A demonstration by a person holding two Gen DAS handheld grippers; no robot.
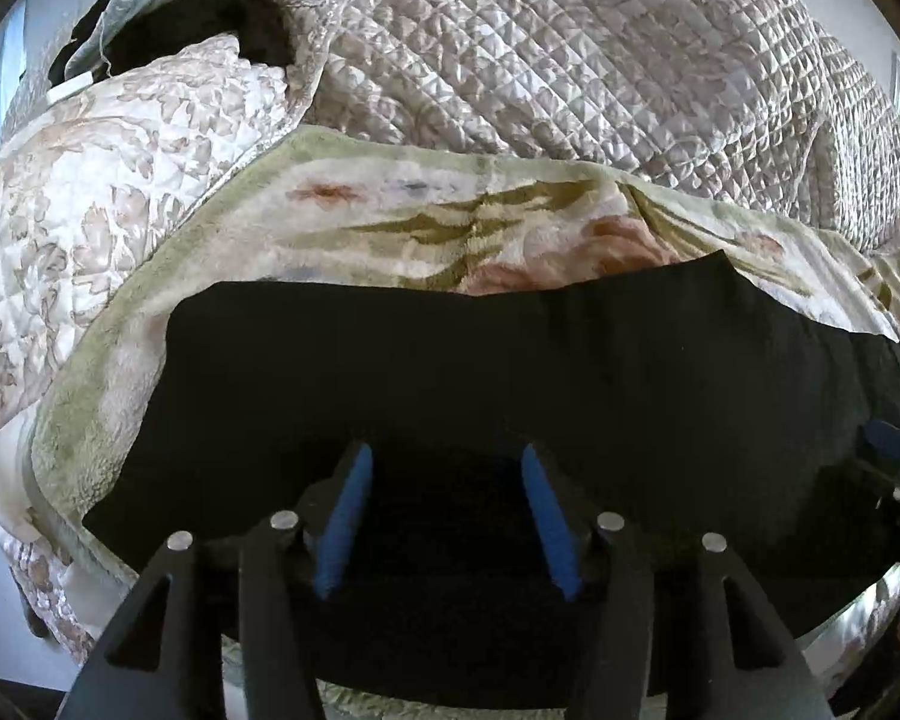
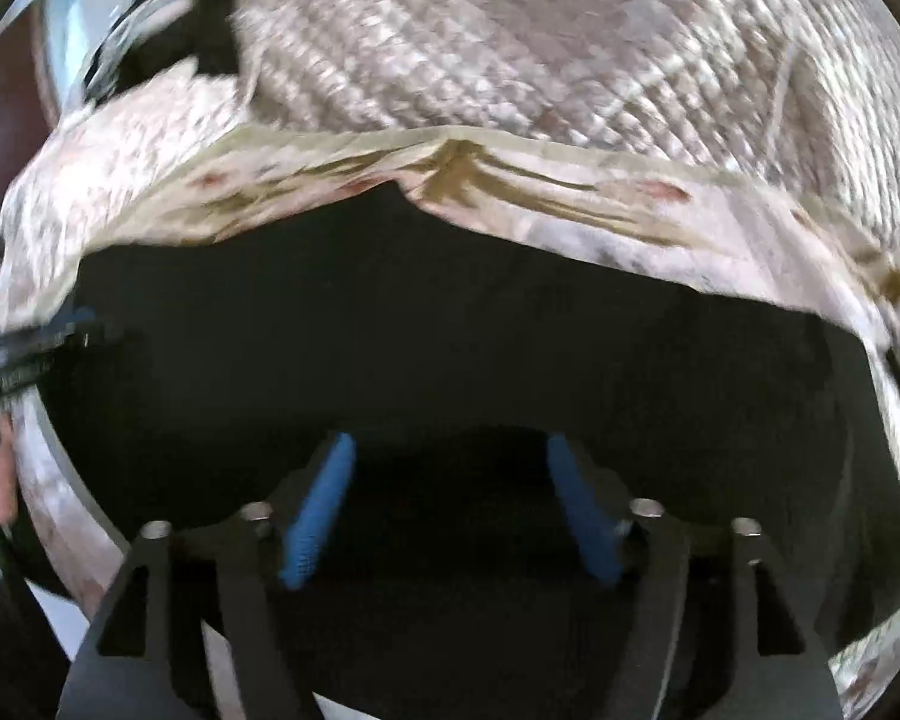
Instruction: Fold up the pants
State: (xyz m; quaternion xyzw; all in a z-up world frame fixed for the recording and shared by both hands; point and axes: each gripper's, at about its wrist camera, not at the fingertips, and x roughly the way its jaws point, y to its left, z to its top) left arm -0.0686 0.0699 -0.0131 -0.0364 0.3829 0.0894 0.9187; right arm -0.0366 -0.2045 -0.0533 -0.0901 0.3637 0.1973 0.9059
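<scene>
- Black pants (image 1: 450, 360) lie flat on a floral fleece blanket (image 1: 390, 228), long axis running left to right across both views.
- Left gripper (image 1: 447, 462) hovers over the near edge, blue pads apart, nothing pinched.
- Right gripper (image 2: 450, 450) likewise stands wide, holding nothing.
- A quilted bedspread (image 1: 570, 60) lies bunched beyond.

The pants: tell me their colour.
Plain black pants, no pattern visible; they show best in the left wrist view.
</scene>
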